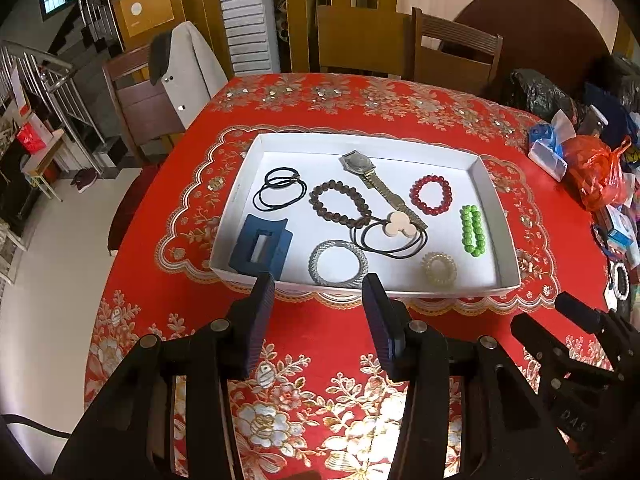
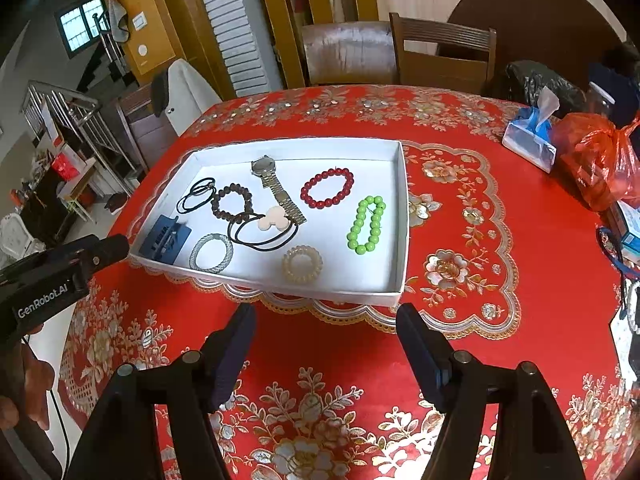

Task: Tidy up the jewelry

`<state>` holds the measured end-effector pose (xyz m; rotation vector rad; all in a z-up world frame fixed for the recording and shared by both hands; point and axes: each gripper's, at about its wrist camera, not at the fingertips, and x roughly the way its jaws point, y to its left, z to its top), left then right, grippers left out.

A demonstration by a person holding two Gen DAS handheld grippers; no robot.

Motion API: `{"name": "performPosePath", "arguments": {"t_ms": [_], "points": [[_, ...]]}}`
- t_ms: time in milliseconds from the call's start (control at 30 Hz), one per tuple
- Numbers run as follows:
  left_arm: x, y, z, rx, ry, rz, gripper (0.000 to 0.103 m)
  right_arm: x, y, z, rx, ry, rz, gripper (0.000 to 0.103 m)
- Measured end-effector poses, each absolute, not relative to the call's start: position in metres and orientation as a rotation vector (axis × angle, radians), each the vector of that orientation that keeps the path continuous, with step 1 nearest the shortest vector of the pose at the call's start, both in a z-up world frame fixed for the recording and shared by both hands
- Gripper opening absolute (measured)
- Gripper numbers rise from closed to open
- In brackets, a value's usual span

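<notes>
A white tray lies on the red floral tablecloth and holds jewelry: a watch, a red bead bracelet, a green bead bracelet, a brown bead bracelet, black hair ties, a blue hair claw, a silver bangle and a clear coil tie. My left gripper hovers open just before the tray's near edge. My right gripper is open too, empty, near the tray's front right corner.
At the table's right stand a tissue pack, an orange plastic bag, a black bag and small boxes with loose bracelets. Wooden chairs line the far side. The table edge falls off at left.
</notes>
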<state>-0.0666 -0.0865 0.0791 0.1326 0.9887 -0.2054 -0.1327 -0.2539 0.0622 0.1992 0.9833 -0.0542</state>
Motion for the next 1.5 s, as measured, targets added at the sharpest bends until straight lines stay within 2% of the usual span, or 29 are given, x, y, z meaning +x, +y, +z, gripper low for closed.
{"name": "performPosePath", "arguments": {"t_ms": [1500], "points": [[-0.061,-0.068,0.078,0.145,0.970,-0.166,0.045,-0.106,-0.226,0.064,0.156,0.990,0.017,0.070]]}}
